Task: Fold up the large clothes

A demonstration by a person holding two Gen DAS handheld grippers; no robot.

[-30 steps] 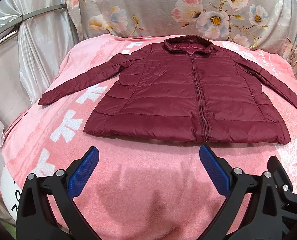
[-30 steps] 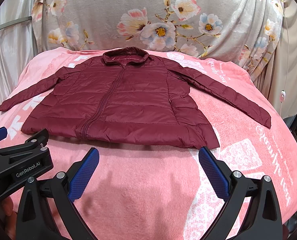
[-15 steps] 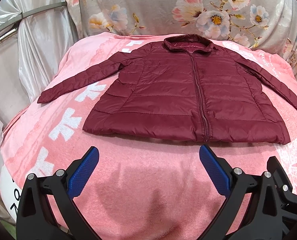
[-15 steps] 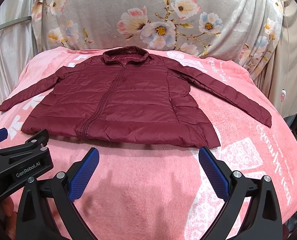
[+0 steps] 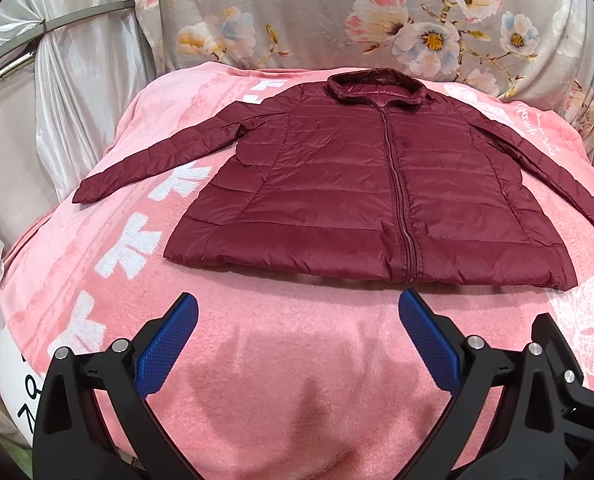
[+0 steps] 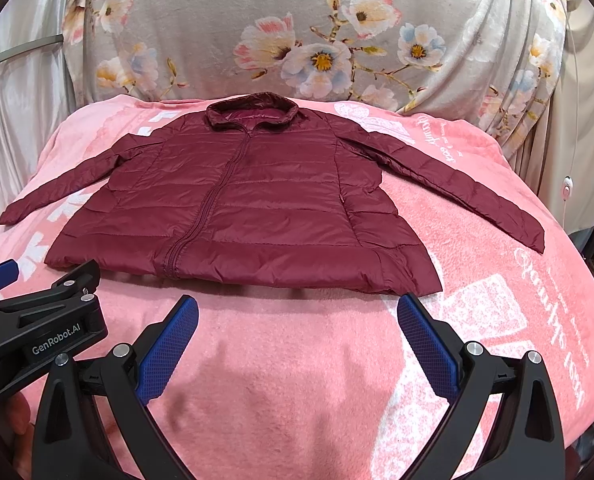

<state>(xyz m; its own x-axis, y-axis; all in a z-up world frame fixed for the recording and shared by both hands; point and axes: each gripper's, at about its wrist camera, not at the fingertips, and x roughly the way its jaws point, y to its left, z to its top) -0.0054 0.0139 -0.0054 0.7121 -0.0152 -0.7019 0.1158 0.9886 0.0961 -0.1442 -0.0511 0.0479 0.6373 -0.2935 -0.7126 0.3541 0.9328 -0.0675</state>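
A dark red quilted jacket [image 5: 361, 188] lies flat, front up and zipped, on a pink blanket [image 5: 297, 360], collar at the far end, both sleeves spread outward. It also shows in the right wrist view [image 6: 249, 208]. My left gripper [image 5: 297, 308] is open and empty, hovering over the blanket just short of the jacket's hem. My right gripper [image 6: 297, 308] is open and empty, also short of the hem, toward its right corner. The left gripper's body [image 6: 37, 320] shows at the lower left of the right wrist view.
A grey floral cloth [image 6: 317, 40] hangs behind the blanket. Shiny white drapes and a metal bar [image 5: 37, 32] stand at the left. The blanket drops off at its left edge [image 5: 17, 280] and right edge [image 6: 589, 280].
The left wrist view has shifted slightly, with the jacket drifting a little up and left. The right wrist view is almost unchanged. Both grippers stay open.
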